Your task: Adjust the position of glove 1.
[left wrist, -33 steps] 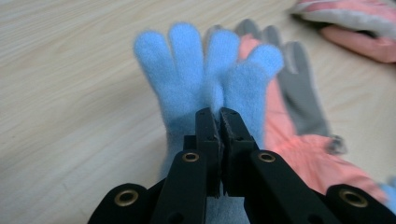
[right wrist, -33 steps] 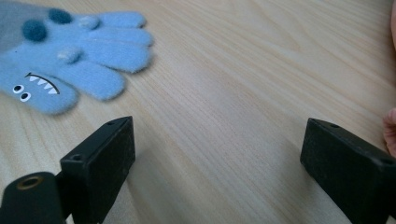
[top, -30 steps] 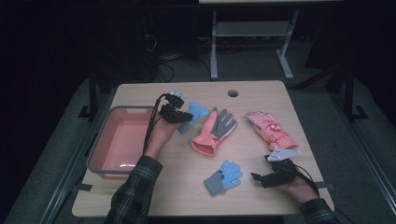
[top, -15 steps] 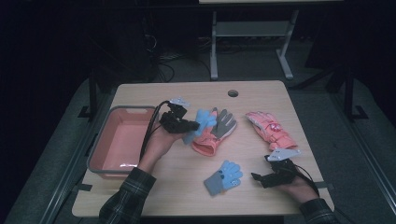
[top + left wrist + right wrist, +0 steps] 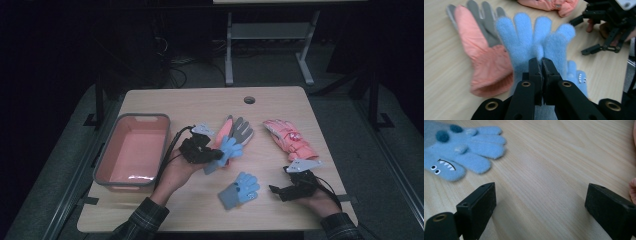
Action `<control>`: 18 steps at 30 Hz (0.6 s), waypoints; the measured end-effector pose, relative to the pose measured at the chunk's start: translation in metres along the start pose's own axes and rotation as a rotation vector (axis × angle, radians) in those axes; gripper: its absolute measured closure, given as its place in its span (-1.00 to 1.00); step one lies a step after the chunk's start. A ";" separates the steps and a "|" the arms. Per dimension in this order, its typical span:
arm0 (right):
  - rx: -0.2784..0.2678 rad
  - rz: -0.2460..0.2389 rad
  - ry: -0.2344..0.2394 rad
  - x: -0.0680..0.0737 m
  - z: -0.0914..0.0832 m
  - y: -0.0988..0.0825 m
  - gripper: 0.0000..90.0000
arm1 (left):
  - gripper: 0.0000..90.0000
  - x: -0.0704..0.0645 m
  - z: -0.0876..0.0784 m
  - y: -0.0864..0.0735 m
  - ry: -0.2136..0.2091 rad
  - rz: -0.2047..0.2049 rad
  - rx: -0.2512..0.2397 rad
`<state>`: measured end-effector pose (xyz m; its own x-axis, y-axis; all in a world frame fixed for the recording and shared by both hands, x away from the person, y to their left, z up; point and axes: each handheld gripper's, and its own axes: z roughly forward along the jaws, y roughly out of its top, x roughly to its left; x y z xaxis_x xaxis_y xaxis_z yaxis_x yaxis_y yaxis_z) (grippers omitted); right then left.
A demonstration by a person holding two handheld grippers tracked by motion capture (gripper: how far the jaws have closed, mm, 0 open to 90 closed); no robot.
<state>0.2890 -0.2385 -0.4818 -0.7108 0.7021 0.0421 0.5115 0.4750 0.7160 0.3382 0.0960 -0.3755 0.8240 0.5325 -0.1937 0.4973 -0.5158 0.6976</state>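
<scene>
- The left gripper point(image 5: 541, 65) has its fingers point(image 5: 534, 72) pressed together on a fuzzy sky-blue knit glove point(image 5: 536, 37), pinching a fold near the palm so the glove's own digits fan out beyond the fingertips.
- The glove hangs just above a salmon-and-grey padded ski glove point(image 5: 482, 62), which lies palm up on the pale wooden table point(image 5: 200, 105); judging by this, the grip at mid-palm is meant to carry the glove clear.
- Its likely mate, a second blue knit glove with a grey cuff point(image 5: 240, 190), lies flat beyond the right gripper point(image 5: 540, 205), whose fingers point(image 5: 477, 207) stand wide apart and empty, seemingly waiting.
- That glove bears a stitched monster face with eyes and teeth; no brand or lettering is readable.
- A pink rectangular plastic bin point(image 5: 131, 152) sits behind the left fingers, perhaps the destination.
- A pink ski glove point(image 5: 290, 140) lies farther off.
</scene>
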 end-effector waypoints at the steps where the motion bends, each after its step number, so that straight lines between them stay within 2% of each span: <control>1: 0.000 0.000 0.000 0.000 0.000 0.000 -0.79 | 0.94 -0.002 0.002 -0.002 0.000 0.006 0.000; 7: 0.000 0.001 0.000 0.000 0.000 0.000 -0.79 | 0.94 -0.016 0.012 -0.011 -0.023 0.004 0.028; 13: -0.001 -0.003 -0.001 0.000 0.000 0.000 -0.79 | 0.94 -0.026 0.025 -0.019 -0.040 0.026 0.089; 15: 0.001 0.001 0.000 0.000 0.000 0.000 -0.79 | 0.94 -0.030 0.030 -0.021 -0.045 0.015 0.098; 17: 0.001 0.001 0.000 0.000 0.000 0.000 -0.79 | 0.94 -0.031 0.033 -0.022 -0.050 0.042 0.118; 18: 0.000 0.000 0.000 0.000 0.000 0.000 -0.79 | 0.94 -0.032 0.035 -0.023 -0.049 0.038 0.121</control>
<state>0.2890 -0.2385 -0.4818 -0.7105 0.7024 0.0423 0.5121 0.4749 0.7157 0.3097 0.0675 -0.4091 0.8535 0.4794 -0.2043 0.4923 -0.6133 0.6177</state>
